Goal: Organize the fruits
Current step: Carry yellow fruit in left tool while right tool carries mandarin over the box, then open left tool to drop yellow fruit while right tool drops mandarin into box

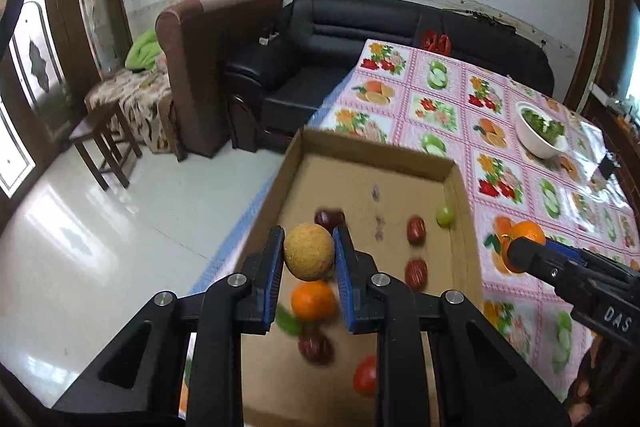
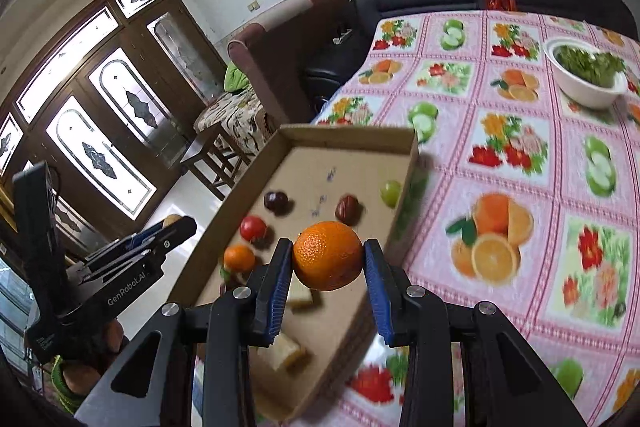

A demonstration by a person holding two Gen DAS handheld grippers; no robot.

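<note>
My left gripper (image 1: 309, 257) is shut on a tan round fruit (image 1: 309, 255) and holds it above the open cardboard box (image 1: 360, 143). My right gripper (image 2: 327, 259) is shut on an orange (image 2: 328, 255) over the box's (image 2: 352, 135) near right wall. In the box lie a small orange (image 1: 313, 299), dark red fruits (image 1: 416, 230), a green fruit (image 1: 445, 214), a red fruit (image 1: 365, 375) and pale pieces (image 2: 286, 351). The right gripper with its orange (image 1: 529, 231) also shows at the right of the left wrist view. The left gripper (image 2: 172, 227) shows at the left of the right wrist view.
The box sits at the left edge of a table with a pink fruit-print cloth (image 2: 520, 155). A white bowl of greens (image 2: 588, 75) stands at the far right. A black sofa (image 1: 360, 27), a brown armchair (image 1: 200, 67) and a wooden stool (image 1: 104, 143) stand beyond the table.
</note>
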